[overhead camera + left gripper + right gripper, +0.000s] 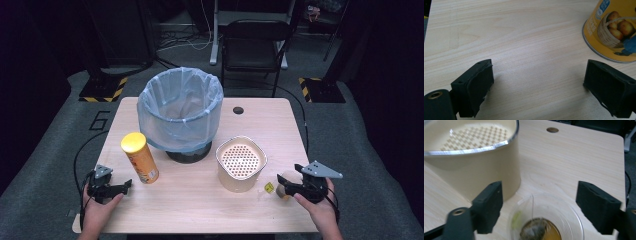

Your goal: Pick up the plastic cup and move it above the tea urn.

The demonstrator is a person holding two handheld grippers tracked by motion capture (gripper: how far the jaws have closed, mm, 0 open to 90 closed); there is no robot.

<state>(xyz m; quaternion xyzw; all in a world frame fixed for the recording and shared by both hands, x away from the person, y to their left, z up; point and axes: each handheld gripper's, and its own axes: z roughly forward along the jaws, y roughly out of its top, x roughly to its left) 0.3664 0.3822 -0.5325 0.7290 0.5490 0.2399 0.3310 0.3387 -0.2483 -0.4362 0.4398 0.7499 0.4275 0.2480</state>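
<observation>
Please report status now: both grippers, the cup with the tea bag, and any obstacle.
Left gripper open, idle. Right gripper open over clear cup, not gripping. Beige container close beside cup.

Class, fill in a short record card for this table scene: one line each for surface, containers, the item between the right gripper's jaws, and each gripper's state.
surface: wooden table
bin: lined bin, at the table's far middle
can: yellow crisp can, upright, near the left gripper
strainer pot: cream pot with perforated insert
cup: clear plastic cup holding a tea bag
left gripper: open, nothing between jaws
right gripper: open, jaws either side of the cup, not pressing
</observation>
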